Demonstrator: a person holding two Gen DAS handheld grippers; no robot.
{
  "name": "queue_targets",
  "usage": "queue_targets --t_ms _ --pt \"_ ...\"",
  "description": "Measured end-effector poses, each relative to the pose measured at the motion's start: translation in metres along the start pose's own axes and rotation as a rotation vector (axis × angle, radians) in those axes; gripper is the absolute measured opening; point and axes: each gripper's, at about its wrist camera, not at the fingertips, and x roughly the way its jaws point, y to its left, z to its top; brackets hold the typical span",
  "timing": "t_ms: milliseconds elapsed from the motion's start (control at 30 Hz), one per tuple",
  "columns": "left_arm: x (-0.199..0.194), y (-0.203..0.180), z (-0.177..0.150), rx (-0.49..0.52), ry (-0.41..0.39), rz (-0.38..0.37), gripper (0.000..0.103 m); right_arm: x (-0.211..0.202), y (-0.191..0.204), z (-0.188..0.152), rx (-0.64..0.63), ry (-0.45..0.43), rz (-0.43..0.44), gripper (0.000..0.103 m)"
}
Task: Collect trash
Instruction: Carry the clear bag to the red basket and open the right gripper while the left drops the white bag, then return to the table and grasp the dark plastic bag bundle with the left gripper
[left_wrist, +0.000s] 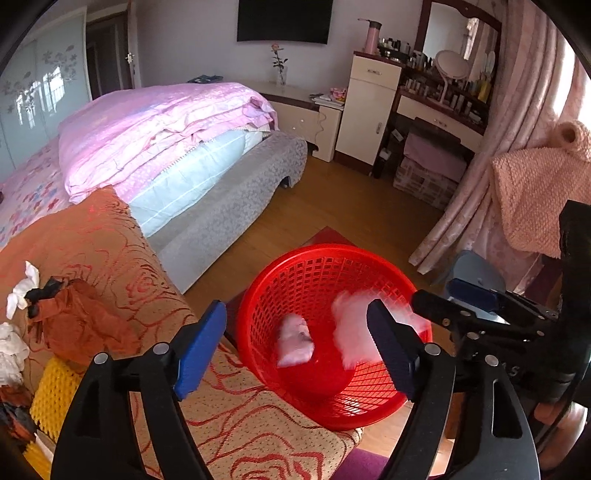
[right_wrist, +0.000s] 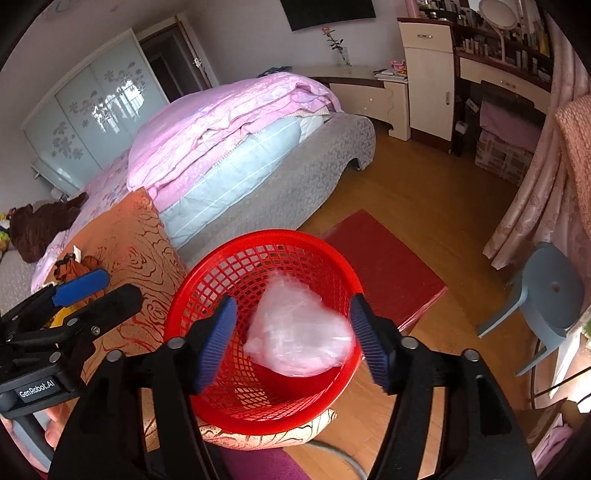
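Hovering over the red basket (right_wrist: 221, 266), both tools' jaws stand apart, a crumpled plastic bag (right_wrist: 299, 332) loose between the right tool's (right_wrist: 293, 345).

The only clearly readable text is "GenRobot.AI", in white letters on a dark label on the body of the left gripper (right_wrist: 79, 291), seen in the right wrist view left of the red basket (right_wrist: 207, 280). In the left wrist view, faint marks on the right gripper (left_wrist: 469, 295) cannot be read.
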Motion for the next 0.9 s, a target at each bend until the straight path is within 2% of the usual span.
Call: queue_targets --t_ms 200,400,633,900 --pt "-0.019 0.011 0.0 -0.015 -0.04 0.056 0.076 -0.005 0.001 0.001 -0.009 -0.016 -0.003 0.065" --pt "-0.045 0.027 -0.008 -0.05 -0.087 0.119 0.076 -0.016 0.014 -0.001 -0.057 -0.069 -0.015 0.065" --pt "-0.067 0.054 -0.024 -0.112 -0.086 0.181 0.078 -0.04 0.049 -0.008 -0.161 -0.168 0.034 0.072" --pt "-0.096 0.101 -0.045 -0.218 -0.078 0.252 0.078 -0.051 0.086 -0.014 -0.226 -0.165 0.1 0.073"
